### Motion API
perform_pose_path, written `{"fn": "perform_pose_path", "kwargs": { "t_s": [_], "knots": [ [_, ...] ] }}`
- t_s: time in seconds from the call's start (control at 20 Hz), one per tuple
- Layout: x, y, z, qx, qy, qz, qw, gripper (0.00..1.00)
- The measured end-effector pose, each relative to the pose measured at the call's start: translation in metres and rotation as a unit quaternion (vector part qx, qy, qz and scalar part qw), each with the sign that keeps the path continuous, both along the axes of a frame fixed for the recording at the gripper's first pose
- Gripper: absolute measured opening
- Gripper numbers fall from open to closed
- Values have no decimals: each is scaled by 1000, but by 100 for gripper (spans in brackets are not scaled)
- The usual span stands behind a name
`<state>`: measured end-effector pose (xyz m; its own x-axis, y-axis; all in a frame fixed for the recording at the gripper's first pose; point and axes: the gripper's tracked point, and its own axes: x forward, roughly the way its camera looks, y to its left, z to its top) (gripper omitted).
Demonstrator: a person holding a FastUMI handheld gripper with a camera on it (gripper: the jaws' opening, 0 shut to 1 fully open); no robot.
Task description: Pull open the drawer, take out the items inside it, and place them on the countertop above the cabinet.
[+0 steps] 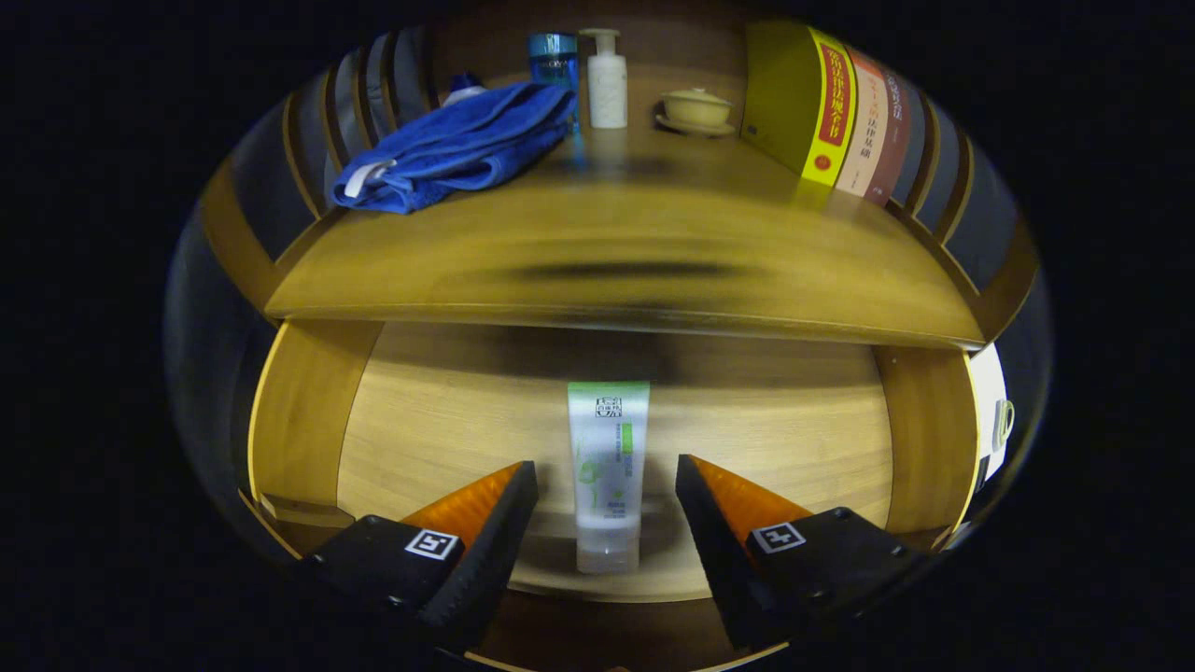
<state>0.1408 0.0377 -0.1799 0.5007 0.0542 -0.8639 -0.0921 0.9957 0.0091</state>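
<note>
Through the gripper view I have the drawer (308,420) pulled open, and the tube (609,471) lies flat on its floor, cap end toward me, in the gap between the spread fingers of my gripper (607,495); neither finger touches it. I judge it light, soft-walled and a bit slick, so I'd pinch across the firmer stretch just above the cap. Nothing else shows in the drawer. On the worktop (607,252) above sit a blue towel (457,145), a pump bottle (607,79), a lidded cup (695,107) and some books (840,112), with bare wood at the front.
</note>
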Motion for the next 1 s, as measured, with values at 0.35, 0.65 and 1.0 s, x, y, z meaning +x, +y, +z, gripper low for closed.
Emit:
{"fn": "perform_pose_path", "kwargs": {
  "t_s": [0.35,0.65,1.0],
  "knots": [
    [1,3,-24,-7,54,4,999,99],
    [7,8,-37,-17,72,2,997,86],
    [20,25,-13,13,49,6,999,54]
  ]
}}
